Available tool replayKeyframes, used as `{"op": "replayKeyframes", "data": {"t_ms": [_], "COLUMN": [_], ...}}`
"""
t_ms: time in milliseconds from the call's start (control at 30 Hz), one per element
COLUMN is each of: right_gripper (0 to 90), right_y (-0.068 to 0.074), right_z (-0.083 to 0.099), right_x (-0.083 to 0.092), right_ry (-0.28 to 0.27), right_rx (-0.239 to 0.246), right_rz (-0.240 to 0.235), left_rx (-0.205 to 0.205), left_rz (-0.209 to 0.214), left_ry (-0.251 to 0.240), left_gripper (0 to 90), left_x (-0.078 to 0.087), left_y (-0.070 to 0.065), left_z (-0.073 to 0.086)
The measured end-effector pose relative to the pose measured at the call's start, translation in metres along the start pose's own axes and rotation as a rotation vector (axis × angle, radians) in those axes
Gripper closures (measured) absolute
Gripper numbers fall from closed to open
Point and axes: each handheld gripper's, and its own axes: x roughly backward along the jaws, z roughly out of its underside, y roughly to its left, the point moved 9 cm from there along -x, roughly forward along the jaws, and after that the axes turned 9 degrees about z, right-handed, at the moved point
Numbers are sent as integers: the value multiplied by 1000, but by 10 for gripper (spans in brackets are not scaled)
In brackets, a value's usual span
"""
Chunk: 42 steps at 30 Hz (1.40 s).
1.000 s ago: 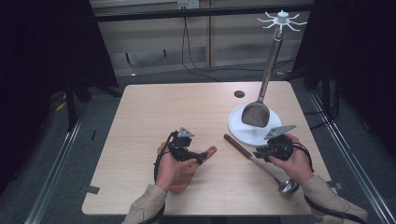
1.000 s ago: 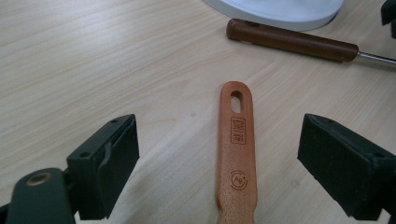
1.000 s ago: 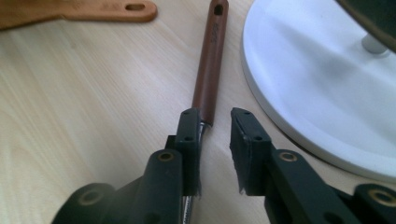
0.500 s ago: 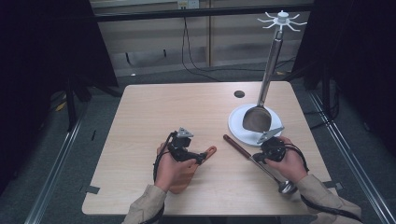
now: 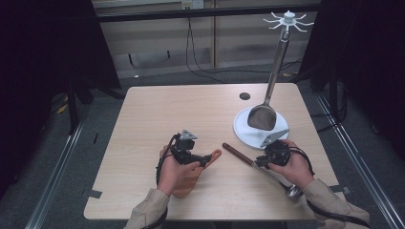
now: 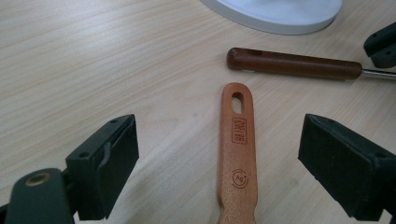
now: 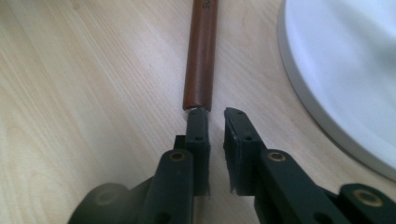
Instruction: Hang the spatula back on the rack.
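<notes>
At the near table edge: two sleeved forearms come in over the pale wooden table [image 5: 181, 109], each hand holding black two-jaw tongs.
Near right: the round steel bowl of a long ladle [image 5: 292, 192] lies by the right wrist; its thin metal shaft runs far-left under the right hand [image 5: 291, 167].
Near left: the left hand [image 5: 179, 171] rests on the table, with an orange wooden spatula [image 6: 238, 154] lying beneath it.
Left gripper [image 6: 224, 154]: its jaws stand wide apart on either side of the spatula's handle, touching nothing. The handle's slotted end points to the far side, just short of the ladle's handle.
Right gripper [image 7: 215, 116]: its jaws have just been opening and now stand a narrow slit apart. Bare table shows in the gap, so they hold nothing. Their tips sit right where the ladle's shaft meets its handle, and the shaft passes out of sight under one jaw.
Centre: the ladle's dark brown wooden handle [image 7: 201, 56] lies flat between the two grippers.
Right, just beyond: a round white stand base [image 5: 248, 133] sits close beside the ladle's handle.
Far right: a dark metal turner [image 5: 262, 117] hangs with its blade over the base, below a white hooked crown [image 5: 288, 19].
Far centre: a small dark round hole [image 5: 244, 96] marks the tabletop.
</notes>
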Motion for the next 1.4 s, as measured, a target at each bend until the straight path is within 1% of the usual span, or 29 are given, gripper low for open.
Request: {"op": "replayKeyframes", "data": {"t_ms": [100,200,233,267,333,367,400,433,467,500,533,567,600,633,700,733,767,800,833,900,933,967,1033,1100,1133,1167,1200,1233,1400], "right_gripper": [778,784,784,781,767,771,794,799,810,834,853,879,900,900,900,900,900,900,900,900,900,900,900,900,900,900,900,900,900], "right_y": [2,7,9,10,11,10,7,6,3,-1,-6,-9,-13,-20,-25,-30,-34,-36,-40,-48,-53,-56,-66,-72,-77,-81,-83,-88,-102], "right_z": [-2,0,0,1,0,-3,-9,-12,-19,-27,-37,-44,-49,-59,-69,-76,-80,-84,-88,-96,-102,-106,-116,-124,-129,-132,-134,-138,-152], "right_x": [6,9,8,8,8,10,13,18,24,31,43,50,57,72,85,95,103,108,115,127,135,139,152,160,166,170,173,177,188], "right_ry": [3,33,36,42,40,24,-28,-50,-97,-168,-263,-322,-374,-468,-569,-632,-681,-716,-753,-824,-858,-873,-925,-956,-978,-993,-1008,-1020,-1063], "right_rx": [7,1,13,17,17,16,8,-12,-50,-77,-100,-113,-126,-145,-160,-174,-184,-193,-205,-238,-262,-263,-292,-322,-344,-353,-361,-367,-406], "right_rz": [1,-20,-29,-23,-19,-15,-9,-10,-1,0,20,34,55,99,138,173,198,207,228,251,272,280,313,311,320,326,331,348,374], "left_rx": [2,2,2,3,0,-1,0,3,3,5,13,21,12,22,17,19,19,19,30,19,19,22,27,32,32,31,12,15,12], "left_rz": [-3,-2,-3,-2,0,1,3,1,3,1,0,0,2,1,-2,0,-1,1,-2,-1,3,3,6,8,7,6,-2,3,8], "left_ry": [0,-4,-3,-3,-8,-8,-8,-7,-8,-9,-16,-25,-16,-26,-24,-22,-22,-22,-37,-23,-26,-33,-41,-41,-41,-43,-23,-25,-25], "left_gripper": [121,121,121,121,121,121,121,121,121,121,121,121,121,121,121,121,120,121,121,121,121,121,121,121,121,121,121,121,121], "left_x": [1,1,1,1,1,1,1,1,1,2,1,1,2,2,3,4,4,4,4,5,5,5,4,4,4,4,6,6,6], "left_y": [1,1,1,0,0,0,0,0,0,1,0,0,1,0,1,1,1,2,1,3,3,3,3,2,3,3,5,5,4], "left_z": [0,0,0,0,-1,-1,-1,-1,0,-1,-1,-2,-2,-2,-3,-3,-3,-3,-4,-3,-3,-4,-4,-4,-4,-5,-3,-3,-3]}}
